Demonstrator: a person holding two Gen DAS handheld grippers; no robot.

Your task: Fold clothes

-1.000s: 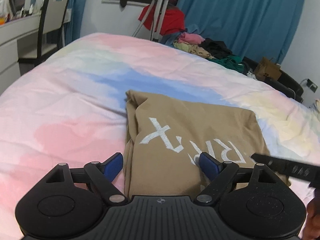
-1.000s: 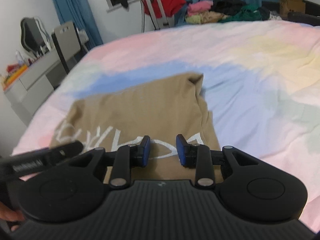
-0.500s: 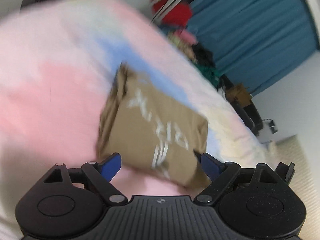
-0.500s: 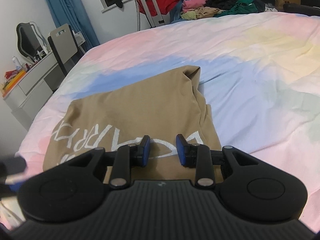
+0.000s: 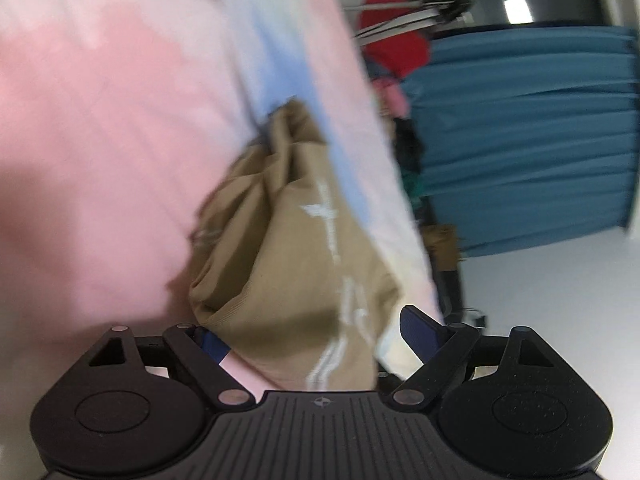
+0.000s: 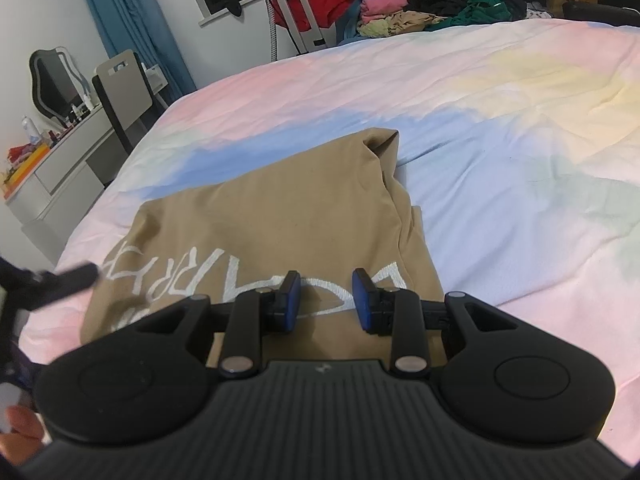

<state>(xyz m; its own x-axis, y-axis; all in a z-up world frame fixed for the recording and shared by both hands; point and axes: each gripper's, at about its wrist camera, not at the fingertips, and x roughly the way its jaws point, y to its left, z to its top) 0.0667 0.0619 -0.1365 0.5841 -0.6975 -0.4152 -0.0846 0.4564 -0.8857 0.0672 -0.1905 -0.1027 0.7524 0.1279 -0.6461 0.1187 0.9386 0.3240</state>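
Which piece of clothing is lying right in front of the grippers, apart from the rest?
The tan shirt with white lettering, folded flat on the pastel bedspread. The other clothes, pink, black, green and red, sit heaped together at the bed's far edge.

Bed (image 6: 500, 128): wide, covered by a pastel sheet (image 6: 520, 208) with blotches of pink, blue, yellow and pale green; light creases at the right of the right wrist view. In the left wrist view the bed (image 5: 100, 140) appears tilted and blurred, filling the left half of the frame.

On the bed, lower centre of the right wrist view: one tan shirt (image 6: 280, 216), folded into a rough rectangle, white lettering along its near edge, a bunched corner at its upper right. In the left wrist view the shirt (image 5: 288, 264) sits centre frame, layered folds showing on its left side.
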